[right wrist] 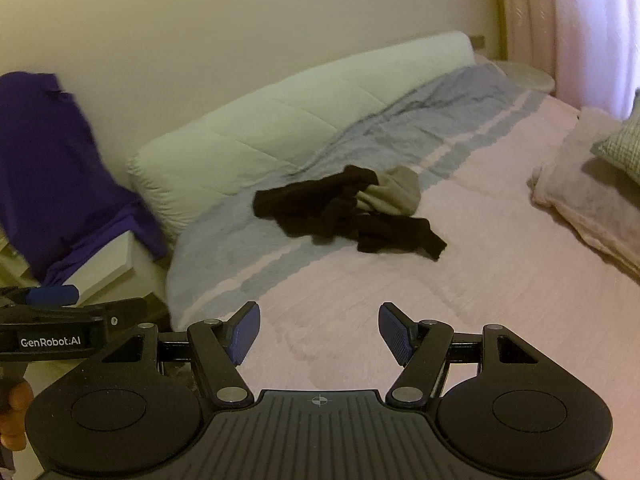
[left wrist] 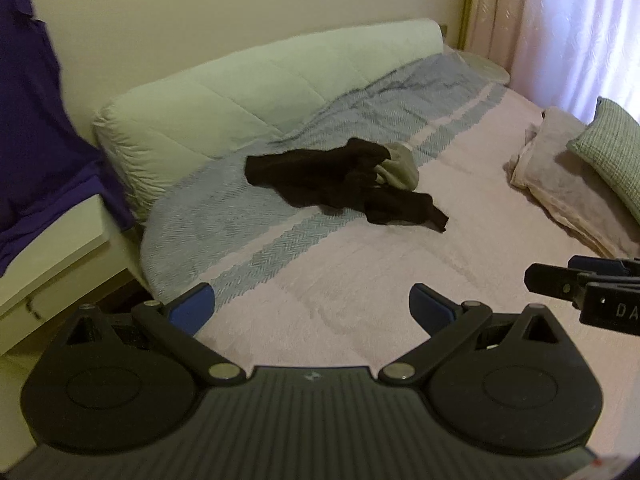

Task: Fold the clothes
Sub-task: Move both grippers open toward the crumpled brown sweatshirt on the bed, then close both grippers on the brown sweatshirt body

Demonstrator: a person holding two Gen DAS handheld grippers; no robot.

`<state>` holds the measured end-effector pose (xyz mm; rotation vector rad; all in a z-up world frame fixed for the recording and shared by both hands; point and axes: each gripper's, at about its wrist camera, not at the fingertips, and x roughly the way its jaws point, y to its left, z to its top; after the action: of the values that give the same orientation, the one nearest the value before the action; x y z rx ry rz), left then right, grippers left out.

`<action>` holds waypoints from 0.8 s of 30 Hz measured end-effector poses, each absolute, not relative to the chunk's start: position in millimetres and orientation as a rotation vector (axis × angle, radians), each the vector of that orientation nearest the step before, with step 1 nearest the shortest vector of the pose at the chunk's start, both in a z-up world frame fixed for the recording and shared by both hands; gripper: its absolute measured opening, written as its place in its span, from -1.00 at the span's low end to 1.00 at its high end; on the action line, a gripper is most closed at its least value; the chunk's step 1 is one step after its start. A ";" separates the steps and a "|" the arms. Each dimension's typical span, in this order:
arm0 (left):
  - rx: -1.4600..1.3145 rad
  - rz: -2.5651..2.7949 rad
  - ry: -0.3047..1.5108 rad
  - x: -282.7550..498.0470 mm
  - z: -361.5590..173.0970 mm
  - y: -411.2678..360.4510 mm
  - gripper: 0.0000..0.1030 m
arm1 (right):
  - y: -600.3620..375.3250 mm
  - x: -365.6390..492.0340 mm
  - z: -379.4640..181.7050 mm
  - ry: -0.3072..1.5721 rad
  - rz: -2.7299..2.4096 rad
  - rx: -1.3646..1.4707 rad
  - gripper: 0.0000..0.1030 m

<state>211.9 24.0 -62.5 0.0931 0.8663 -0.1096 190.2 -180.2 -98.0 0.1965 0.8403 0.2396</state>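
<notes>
**Crumpled clothes on bed, both grippers empty**

Black garment (left wrist: 344, 184) heaped mid-bed, overlapping what looks like a grey garment (left wrist: 400, 164). Bed (left wrist: 360, 288) under a pink-and-blue cover. Left gripper (left wrist: 312, 306) and right gripper (right wrist: 319, 332) well short of it, fingers spread, pinching nothing. Purple shirt (left wrist: 36, 120) draped at left.

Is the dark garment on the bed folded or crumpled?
Crumpled. The dark garment lies bunched in an uneven heap on the bed, partly over a grey cloth.

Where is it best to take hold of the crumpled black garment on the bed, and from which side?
Probably grip the crumpled black garment at its near-right end, which sticks out flat on the pink bedspread. Come from the near side; the beige cloth lies tangled behind.
</notes>
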 end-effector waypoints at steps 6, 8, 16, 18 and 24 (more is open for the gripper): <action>0.125 -0.190 0.910 293.2 -77.6 48.9 0.98 | -155.6 249.5 -109.4 0.861 0.175 0.240 0.22; 0.132 -0.207 0.920 316.0 -81.6 55.0 0.98 | -147.7 271.2 -114.0 0.868 0.155 0.253 0.22; 0.150 -0.284 0.976 421.0 -111.0 71.6 0.97 | -126.6 352.2 -142.7 0.892 0.069 0.286 0.22; 0.158 -0.302 0.984 447.0 -120.2 71.1 0.97 | -126.2 371.1 -150.8 0.893 0.049 0.305 0.22; 0.183 -0.347 0.995 518.4 -145.6 68.9 0.95 | -125.0 430.7 -177.5 0.920 -0.013 0.312 0.22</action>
<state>518.4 68.9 -145.6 0.1828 0.9946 -0.3468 430.7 -125.0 -177.5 0.3119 0.9202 -0.0134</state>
